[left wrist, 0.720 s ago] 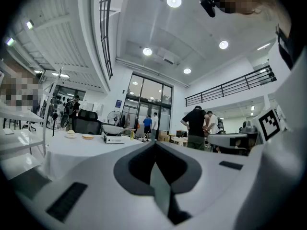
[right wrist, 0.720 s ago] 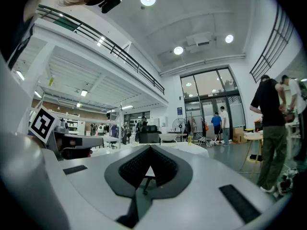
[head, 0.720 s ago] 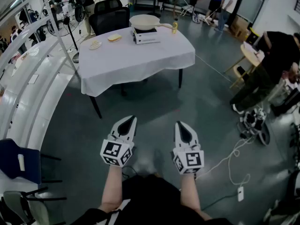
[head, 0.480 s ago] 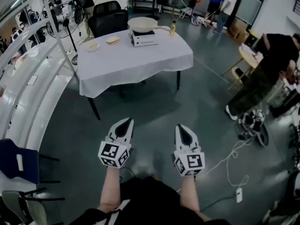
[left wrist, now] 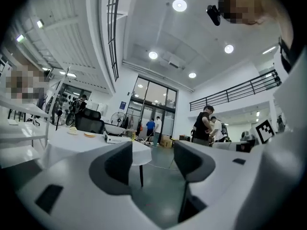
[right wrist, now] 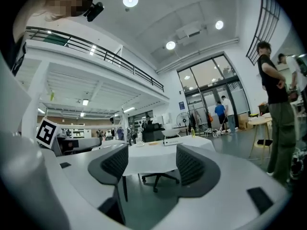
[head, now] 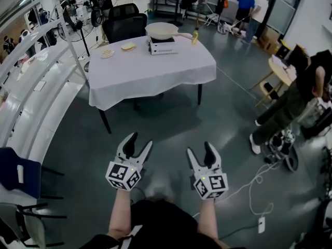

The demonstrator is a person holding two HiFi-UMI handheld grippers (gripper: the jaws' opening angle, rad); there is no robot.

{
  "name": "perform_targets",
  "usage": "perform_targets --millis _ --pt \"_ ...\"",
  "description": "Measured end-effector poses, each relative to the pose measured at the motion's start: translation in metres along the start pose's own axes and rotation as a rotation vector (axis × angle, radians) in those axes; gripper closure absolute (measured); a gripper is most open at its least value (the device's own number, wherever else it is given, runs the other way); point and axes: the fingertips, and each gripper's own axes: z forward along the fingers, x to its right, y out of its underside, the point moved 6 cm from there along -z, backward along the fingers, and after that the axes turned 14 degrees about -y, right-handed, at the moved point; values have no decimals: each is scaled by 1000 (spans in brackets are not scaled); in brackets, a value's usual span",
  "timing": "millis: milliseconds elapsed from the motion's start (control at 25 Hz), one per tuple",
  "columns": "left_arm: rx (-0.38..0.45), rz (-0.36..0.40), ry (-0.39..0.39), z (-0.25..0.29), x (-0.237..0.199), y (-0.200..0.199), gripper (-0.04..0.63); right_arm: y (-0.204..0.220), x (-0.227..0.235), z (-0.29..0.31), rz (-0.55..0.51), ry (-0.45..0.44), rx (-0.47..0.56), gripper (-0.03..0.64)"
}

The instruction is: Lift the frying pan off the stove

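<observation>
A cream frying pan [head: 162, 31] sits on a small white stove [head: 163, 47] at the far side of a table with a white cloth [head: 150, 69], well ahead of me across grey floor. Both grippers hang low over the floor, far short of the table. My left gripper [head: 140, 140] is open with nothing between its fingers, and so is my right gripper [head: 199, 149]. The left gripper view shows open jaws [left wrist: 152, 159] with the stove [left wrist: 115, 139] small in the distance. In the right gripper view, the pan [right wrist: 171, 133] shows beyond open jaws [right wrist: 152, 164].
A yellow bottle [head: 195, 36] and two small plates of food [head: 107, 52] share the table. A black office chair [head: 127, 22] stands behind it. A person [head: 290, 97] and a small round table [head: 280, 69] are at the right, cables [head: 259, 175] cross the floor, and a long white counter [head: 36, 92] runs along the left.
Both grippers' jaws were together earlier and now stand apart. The grippers sit slightly lower in the head view, and the table has shifted a little.
</observation>
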Motion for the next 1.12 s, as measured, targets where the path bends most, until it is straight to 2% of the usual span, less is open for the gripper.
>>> perform_targets --millis 200,360,640,760,960,1120 --pt "39 -46 -18 -7 15 4 333 1 3 -12 11 -45 25 318" --pt "36 -19 -35 -12 22 5 333 1 11 -19 29 -62 58 318" --pt "-6 -14 -54 6 16 11 333 1 29 -6 18 -63 46 318" --pt "-19 -13 -43 21 15 11 333 -3 37 8 18 -66 40 318" --pt "-32 -16 -67 63 -8 16 333 -1 62 51 19 -78 21 318" --pt "-21 -5 -76 107 -31 1 333 -12 84 97 18 -87 23 318"
